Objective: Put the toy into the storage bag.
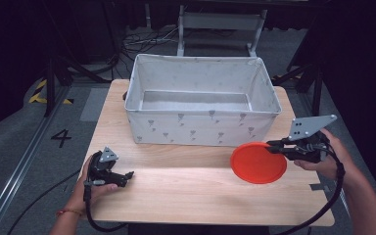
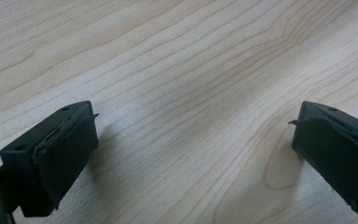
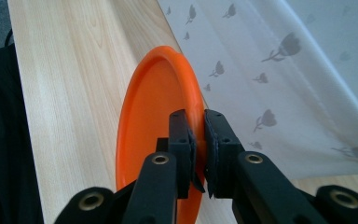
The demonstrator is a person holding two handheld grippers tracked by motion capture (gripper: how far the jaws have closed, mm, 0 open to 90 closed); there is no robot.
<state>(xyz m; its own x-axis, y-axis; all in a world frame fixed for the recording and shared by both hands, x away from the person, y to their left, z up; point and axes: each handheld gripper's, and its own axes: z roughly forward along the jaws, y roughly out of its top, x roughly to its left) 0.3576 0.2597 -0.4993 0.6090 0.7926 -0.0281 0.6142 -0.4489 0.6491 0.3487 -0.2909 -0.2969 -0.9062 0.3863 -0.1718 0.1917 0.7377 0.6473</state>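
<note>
- My right gripper (image 1: 274, 145) is hanging over the table's (image 1: 186, 193) right side, just in front of the fabric bin (image 1: 203, 128). My hand is wrapping the body from the outer side, wrist coming in from the bottom-right, jaws pointing left across the table, roughly level.
- Jaws are clamping the rim of the orange plate (image 1: 258, 162); in the right gripper view the pads are pinching its edge (image 3: 168, 107) from both faces, w/ barely a gap between them.
- Plate is sitting in the air near the bin's front-right corner, not lying flat on the wood. It's round, so no real long axis; it's tilting, w/ one broad face turning up toward the high cam, and its far rim pointing left, away from my right hand.
- My left gripper (image 1: 129, 175) is resting low on the table's front-left part, well apart from the plate; hand is cupping it from behind, jaws pointing right.
- Left jaws are standing wide apart, nothing but bare wood (image 2: 182, 93) between them.
</note>
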